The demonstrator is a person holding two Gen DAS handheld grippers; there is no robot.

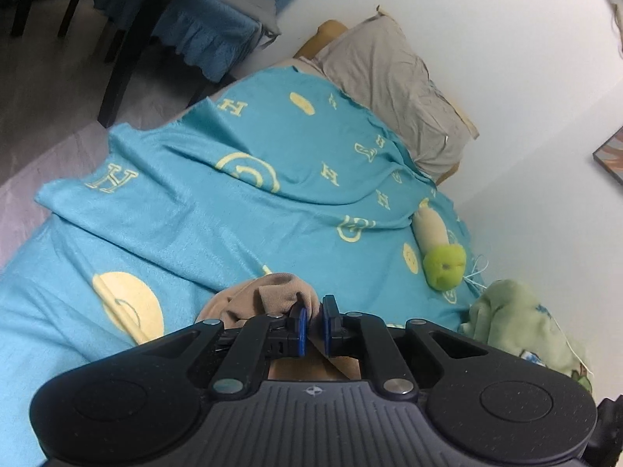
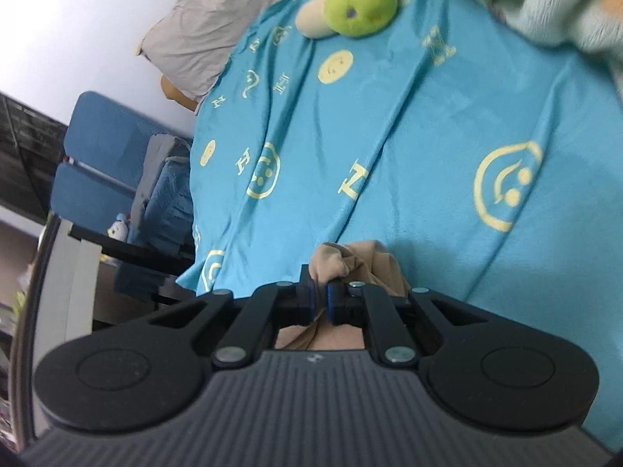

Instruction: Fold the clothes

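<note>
A tan garment is bunched up over the blue bed sheet. My left gripper is shut on a fold of it, with cloth showing between the blue pads and below the jaws. In the right wrist view the same tan garment is pinched by my right gripper, which is shut on its bunched edge. Most of the garment hangs under the grippers and is hidden.
A grey pillow lies at the head of the bed by the white wall. A green plush toy and a pale green blanket lie at the wall side. Blue-covered chairs stand on the floor beside the bed.
</note>
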